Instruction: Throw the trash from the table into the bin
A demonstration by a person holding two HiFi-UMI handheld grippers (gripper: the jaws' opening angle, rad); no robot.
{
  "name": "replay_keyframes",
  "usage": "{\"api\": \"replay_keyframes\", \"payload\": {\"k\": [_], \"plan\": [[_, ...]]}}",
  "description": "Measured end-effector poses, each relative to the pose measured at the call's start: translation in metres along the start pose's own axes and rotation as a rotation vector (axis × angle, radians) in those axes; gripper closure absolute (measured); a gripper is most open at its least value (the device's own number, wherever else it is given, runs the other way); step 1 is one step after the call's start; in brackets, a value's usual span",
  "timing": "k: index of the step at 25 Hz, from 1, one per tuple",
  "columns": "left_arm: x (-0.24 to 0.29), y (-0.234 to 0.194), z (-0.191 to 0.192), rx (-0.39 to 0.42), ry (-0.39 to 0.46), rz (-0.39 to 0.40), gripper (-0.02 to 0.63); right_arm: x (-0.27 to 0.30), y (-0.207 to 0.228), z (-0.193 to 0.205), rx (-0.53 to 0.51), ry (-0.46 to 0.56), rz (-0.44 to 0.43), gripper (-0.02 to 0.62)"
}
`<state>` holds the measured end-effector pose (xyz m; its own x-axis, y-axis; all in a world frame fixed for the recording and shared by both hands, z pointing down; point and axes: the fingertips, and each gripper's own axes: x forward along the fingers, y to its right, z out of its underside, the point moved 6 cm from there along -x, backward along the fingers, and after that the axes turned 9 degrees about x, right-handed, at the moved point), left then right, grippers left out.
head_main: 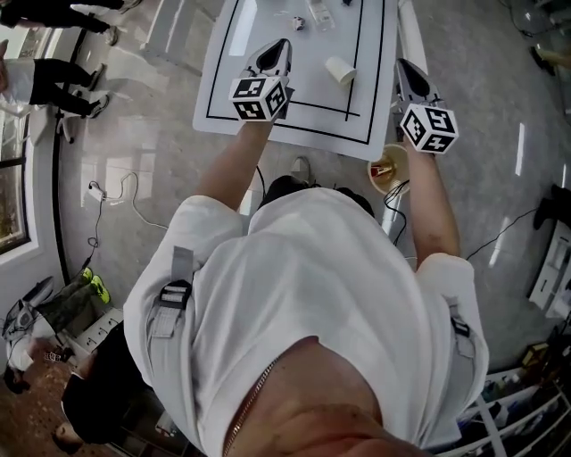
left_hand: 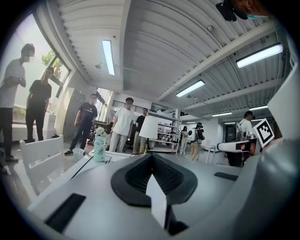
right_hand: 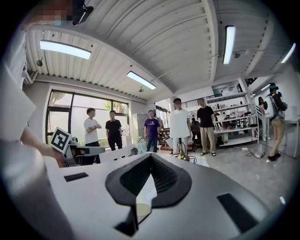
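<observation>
The white table (head_main: 268, 125) with a black outline lies ahead of me in the head view. A paper cup (head_main: 340, 70) lies on its side on it, between my two grippers. Small bits of trash (head_main: 298, 22) sit farther back. My left gripper (head_main: 275, 52) hovers over the table's near part, shut and empty. My right gripper (head_main: 406, 71) hangs at the table's right edge, also shut and empty. Below it stands a round bin (head_main: 390, 170) with trash inside. In the left gripper view the left gripper (left_hand: 152, 157) has its jaws together; in the right gripper view the right gripper (right_hand: 150, 157) does too.
A pale bottle (left_hand: 100, 146) and a clear cup (left_hand: 78, 153) stand at the table's far left. A white chair (left_hand: 42, 157) is beside the table. Several people (left_hand: 124, 124) stand around the room. A cable (head_main: 116, 192) lies on the floor at the left.
</observation>
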<state>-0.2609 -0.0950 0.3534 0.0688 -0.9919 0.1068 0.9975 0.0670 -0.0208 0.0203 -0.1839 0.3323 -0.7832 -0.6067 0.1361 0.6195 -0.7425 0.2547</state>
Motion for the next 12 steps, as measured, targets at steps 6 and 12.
{"api": "replay_keyframes", "payload": {"k": [6,12], "plan": [[0.021,-0.058,0.01,0.014,-0.054,0.016,0.595,0.07,-0.027,0.002,-0.011,-0.038,0.01,0.589],[0.054,-0.083,0.032,0.034,-0.137,0.015,0.595,0.109,-0.021,0.012,-0.013,-0.1,0.017,0.589]]}}
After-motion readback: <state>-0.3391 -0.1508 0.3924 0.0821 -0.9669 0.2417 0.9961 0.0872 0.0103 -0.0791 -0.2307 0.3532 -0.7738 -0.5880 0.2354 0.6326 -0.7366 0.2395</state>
